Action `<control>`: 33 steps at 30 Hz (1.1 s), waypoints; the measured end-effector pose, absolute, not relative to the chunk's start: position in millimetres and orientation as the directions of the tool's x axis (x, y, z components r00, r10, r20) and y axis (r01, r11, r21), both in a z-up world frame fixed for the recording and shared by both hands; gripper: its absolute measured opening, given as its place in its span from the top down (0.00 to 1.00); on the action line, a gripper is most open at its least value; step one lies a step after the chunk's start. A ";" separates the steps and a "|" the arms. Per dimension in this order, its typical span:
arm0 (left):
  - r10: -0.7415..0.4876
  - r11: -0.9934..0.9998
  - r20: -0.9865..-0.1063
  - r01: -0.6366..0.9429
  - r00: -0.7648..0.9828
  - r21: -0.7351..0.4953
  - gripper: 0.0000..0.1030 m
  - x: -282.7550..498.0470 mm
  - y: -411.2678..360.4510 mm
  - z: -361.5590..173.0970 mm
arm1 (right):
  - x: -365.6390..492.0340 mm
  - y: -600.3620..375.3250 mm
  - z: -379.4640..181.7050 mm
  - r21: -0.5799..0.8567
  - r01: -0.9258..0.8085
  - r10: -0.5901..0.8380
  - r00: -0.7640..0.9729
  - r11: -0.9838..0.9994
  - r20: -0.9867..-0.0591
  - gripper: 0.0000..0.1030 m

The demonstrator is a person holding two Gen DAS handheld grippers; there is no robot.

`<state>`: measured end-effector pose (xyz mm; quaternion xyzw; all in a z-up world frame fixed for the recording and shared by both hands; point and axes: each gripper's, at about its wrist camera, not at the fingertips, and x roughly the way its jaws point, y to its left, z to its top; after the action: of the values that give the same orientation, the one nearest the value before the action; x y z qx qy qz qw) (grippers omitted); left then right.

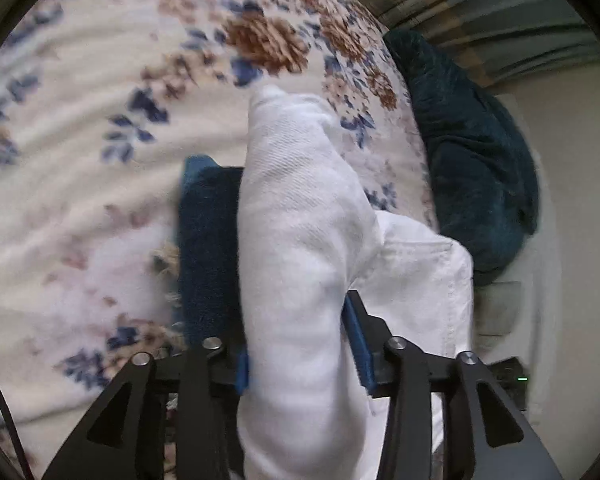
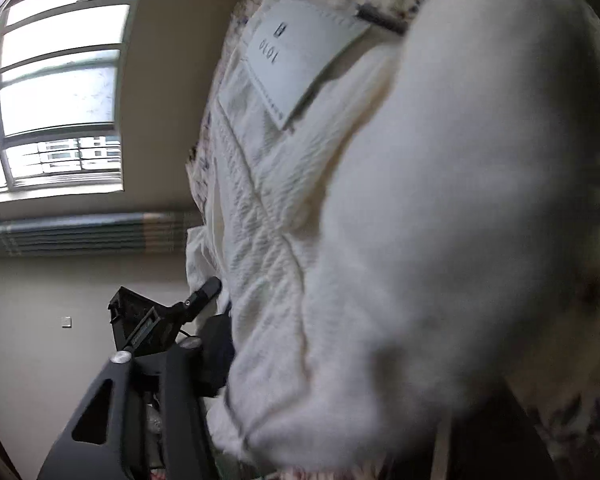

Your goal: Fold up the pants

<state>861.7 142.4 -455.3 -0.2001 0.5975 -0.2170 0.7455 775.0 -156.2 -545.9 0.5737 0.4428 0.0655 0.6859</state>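
well — white pants [image 1: 300, 240] between left gripper [image 1: 296, 264] jaws

The white pants [image 1: 300, 240] lie bunched between the two fingers of the left gripper [image 1: 296, 344], draped over and past them toward the camera. The blue pad of the left finger [image 1: 208, 240] stands just beside the fabric; the right pad is mostly covered by it. Behind the pants lies a floral bedspread [image 1: 100, 160]. To the right of the pants, a dark teal blanket [image 1: 480, 180] rests at the bedspread's edge.
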 end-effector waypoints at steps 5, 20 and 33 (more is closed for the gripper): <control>-0.303 0.952 -0.892 0.148 0.335 -0.268 0.01 817.3 125.3 -417.8 | 752.3 -161.4 -505.3 0.643 0.470 0.424 0.493 0.605 -0.760 0.12; -0.090 0.981 -0.896 0.196 0.435 -0.004 0.01 719.0 80.6 -355.7 | 607.5 -151.0 -353.5 0.036 0.352 -0.116 0.401 0.935 -0.909 0.10; -0.074 0.980 -0.829 0.193 0.554 0.041 0.01 606.1 73.7 -242.2 | 492.3 -140.7 -221.8 0.007 0.312 -0.163 0.515 0.950 -0.841 0.10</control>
<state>606.1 73.7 -242.2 0.0636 0.4661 -0.0759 0.8792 492.3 -140.7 -221.8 0.0789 0.4729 -0.1369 0.8669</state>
